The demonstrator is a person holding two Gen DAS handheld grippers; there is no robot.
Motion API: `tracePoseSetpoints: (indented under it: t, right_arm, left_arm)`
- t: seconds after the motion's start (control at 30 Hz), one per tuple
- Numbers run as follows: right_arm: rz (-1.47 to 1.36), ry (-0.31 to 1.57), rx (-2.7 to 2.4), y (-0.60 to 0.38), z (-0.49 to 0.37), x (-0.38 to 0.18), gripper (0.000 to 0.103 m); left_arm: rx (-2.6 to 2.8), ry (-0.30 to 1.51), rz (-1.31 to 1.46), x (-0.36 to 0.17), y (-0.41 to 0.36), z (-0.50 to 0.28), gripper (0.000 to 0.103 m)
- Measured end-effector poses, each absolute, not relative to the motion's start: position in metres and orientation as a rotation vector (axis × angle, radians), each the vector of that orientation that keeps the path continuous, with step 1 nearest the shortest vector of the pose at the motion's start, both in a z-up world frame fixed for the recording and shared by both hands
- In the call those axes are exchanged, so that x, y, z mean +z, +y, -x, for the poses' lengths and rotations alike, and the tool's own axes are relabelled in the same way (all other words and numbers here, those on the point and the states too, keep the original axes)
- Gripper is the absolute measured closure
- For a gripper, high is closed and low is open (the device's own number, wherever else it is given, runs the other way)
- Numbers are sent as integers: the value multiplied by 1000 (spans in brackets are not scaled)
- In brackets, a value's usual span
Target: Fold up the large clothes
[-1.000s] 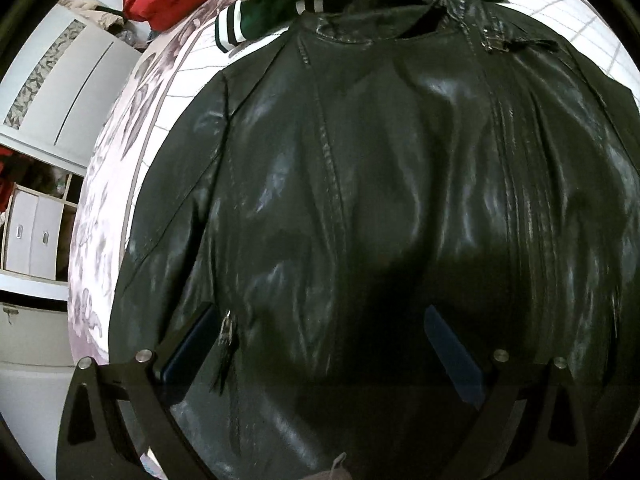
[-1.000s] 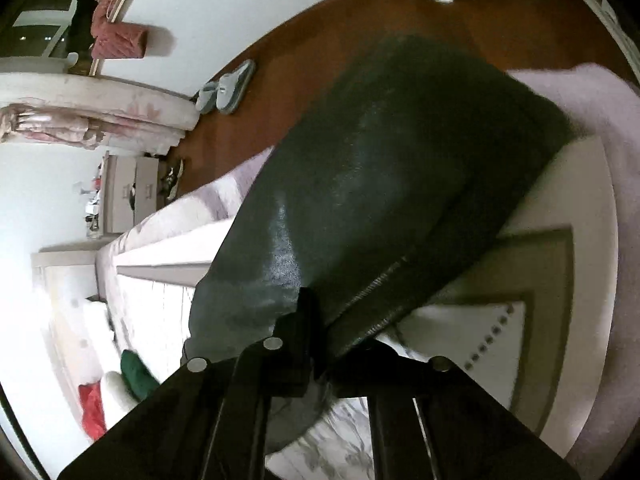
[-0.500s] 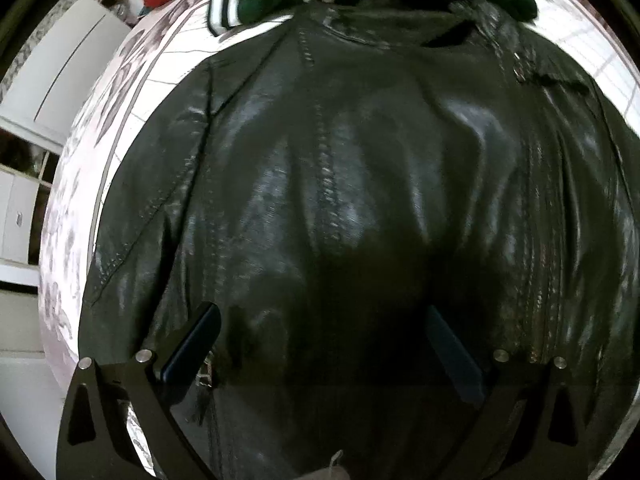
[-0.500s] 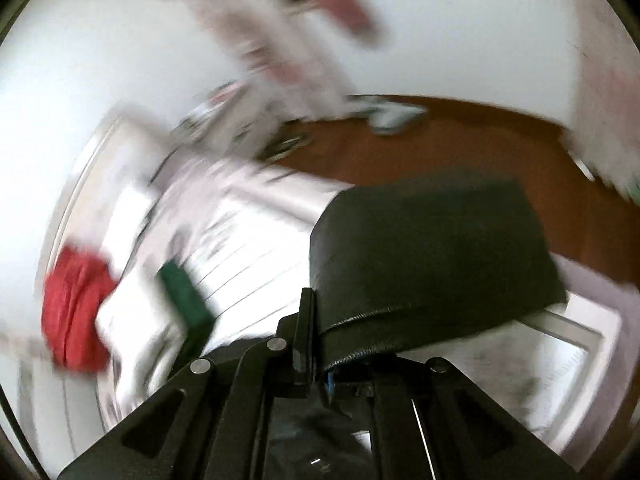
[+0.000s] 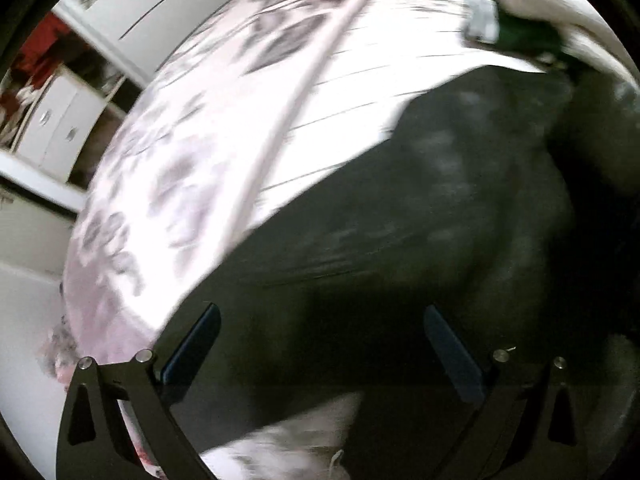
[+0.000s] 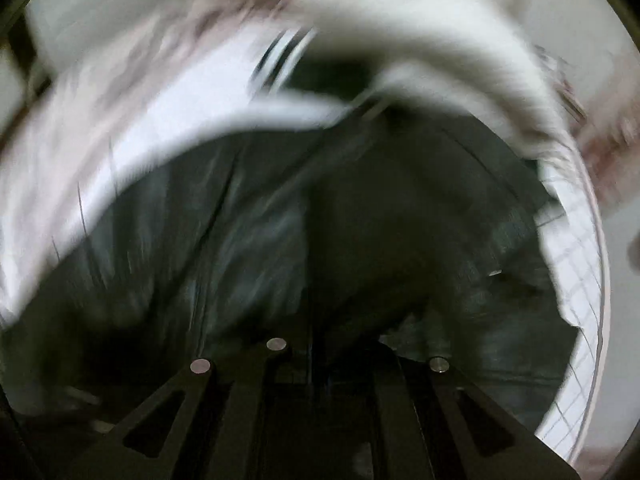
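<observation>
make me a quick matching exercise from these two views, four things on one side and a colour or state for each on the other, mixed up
Things:
1. jacket
2. bedspread
3. left gripper
4. right gripper

Colour or state:
A. pale with a floral print
B. shut
C. black and shiny
D. open

Pairs: 1-C, 2-A, 3-D, 4-B

One black jacket [image 5: 400, 208], one green garment [image 5: 524, 34], one bedspread [image 5: 208, 152].
</observation>
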State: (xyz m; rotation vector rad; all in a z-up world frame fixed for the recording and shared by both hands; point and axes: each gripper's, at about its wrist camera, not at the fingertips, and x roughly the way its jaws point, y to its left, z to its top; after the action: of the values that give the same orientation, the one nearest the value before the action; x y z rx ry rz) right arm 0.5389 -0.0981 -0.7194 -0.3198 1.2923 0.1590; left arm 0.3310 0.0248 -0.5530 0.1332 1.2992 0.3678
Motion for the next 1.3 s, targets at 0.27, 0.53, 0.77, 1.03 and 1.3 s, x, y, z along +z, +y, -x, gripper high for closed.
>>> tracePoseSetpoints:
  t: [0.27,0.53,0.77,1.03,1.3]
  right_arm:
    - [-73,1435,183,-112,-492,-693,42]
    - [-277,1534,30,-132,-446,-711,42]
    - [-322,1555,-8,-98,-431,-739,42]
    - [-259,1535,26,-29,-430,-748,42]
    - [-286,1541,37,14,-431,-761,42]
  left_arm:
    - [439,1389,128,-543,110,-269,0]
    - [552,1471,782,-594,182,-171,0]
    - [702,1184,1250,-619,234,-133,14]
    - [754,1006,1233,-619,286,-156,87]
    - [587,931,1303,-640,312,-178,65]
